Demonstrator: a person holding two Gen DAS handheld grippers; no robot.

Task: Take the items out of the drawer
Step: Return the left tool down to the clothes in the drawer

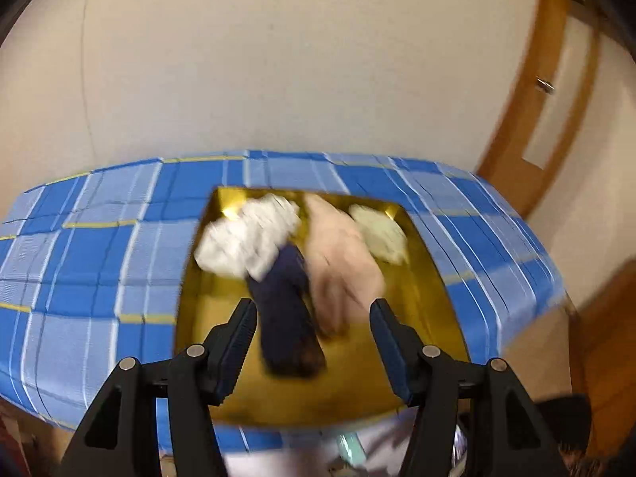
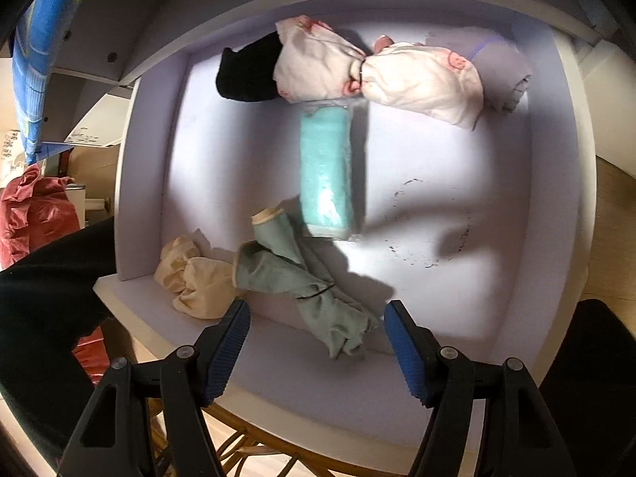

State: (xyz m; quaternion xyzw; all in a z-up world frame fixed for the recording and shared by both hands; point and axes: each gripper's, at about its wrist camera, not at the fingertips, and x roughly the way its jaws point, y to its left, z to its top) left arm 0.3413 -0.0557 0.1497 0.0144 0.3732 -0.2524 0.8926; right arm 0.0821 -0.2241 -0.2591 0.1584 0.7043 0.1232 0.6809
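- Left wrist view: the left hand-held gripper (image 1: 314, 314) is seen with its jaws apart and nothing gripped between them.
- Beyond the jaws, at frame centre, a gold tray (image 1: 433, 318) is seen resting on a blue checked cloth (image 1: 99, 258) spread over the tabletop.
- On the tray, a dark navy bundle (image 1: 284, 310) is laid at centre, a white bundle (image 1: 248, 234) to its upper left, a pale pink piece (image 1: 342, 250) to its right and a cream bundle (image 1: 381, 230) at the tray's upper right; the picture is blurred, so these are probably rolled garments.
- Right wrist view: the right hand-held gripper (image 2: 316, 320) is held with jaws apart and empty over the white drawer (image 2: 556, 198).
- A grey-green bundle (image 2: 302, 278) is seen lying just above the jaws at lower centre, with a cream bundle (image 2: 194, 278) to its left.
- A teal packet (image 2: 326, 171) is laid at mid-frame.
- At the top, a pink-printed white bundle (image 2: 377, 71) is placed beside a black item (image 2: 246, 75).
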